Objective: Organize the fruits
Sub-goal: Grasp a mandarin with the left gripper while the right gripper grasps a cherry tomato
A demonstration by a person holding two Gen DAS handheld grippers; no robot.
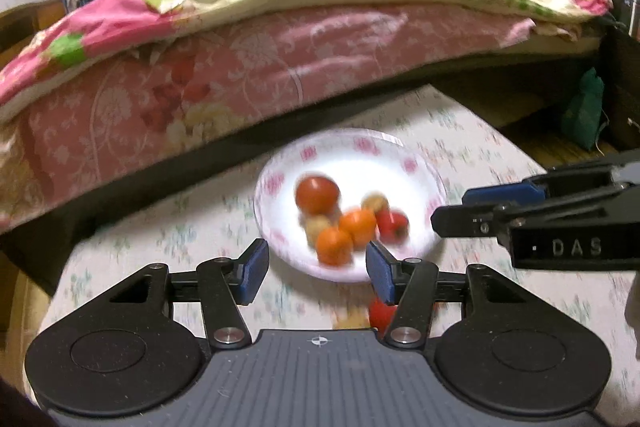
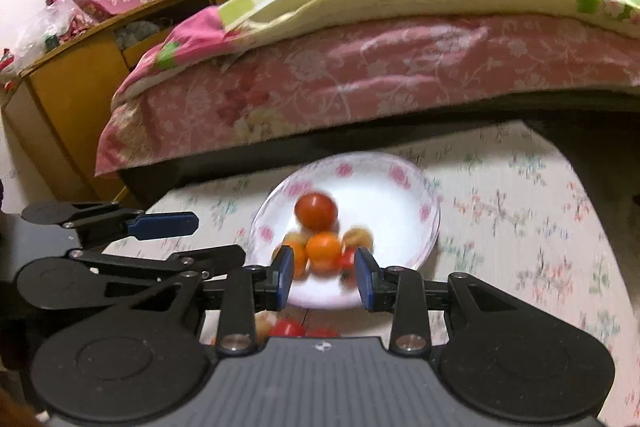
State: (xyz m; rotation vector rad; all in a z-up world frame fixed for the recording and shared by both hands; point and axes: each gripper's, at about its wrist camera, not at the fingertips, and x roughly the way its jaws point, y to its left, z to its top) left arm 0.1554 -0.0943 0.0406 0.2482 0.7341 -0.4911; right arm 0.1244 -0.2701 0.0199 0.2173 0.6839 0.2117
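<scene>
A white plate with pink flowers sits on the floral tablecloth. It holds a large red tomato, two oranges, small red fruits and pale brown ones. My left gripper is open and empty, hovering over the plate's near rim. My right gripper is open and empty above the near rim too; it shows in the left wrist view. More red fruit lies on the cloth under the grippers, partly hidden. Both views are blurred.
A bed with pink and green floral bedding stands right behind the table. A wooden cabinet is at the far left. A green bag lies on the floor at right. The table edge curves off right.
</scene>
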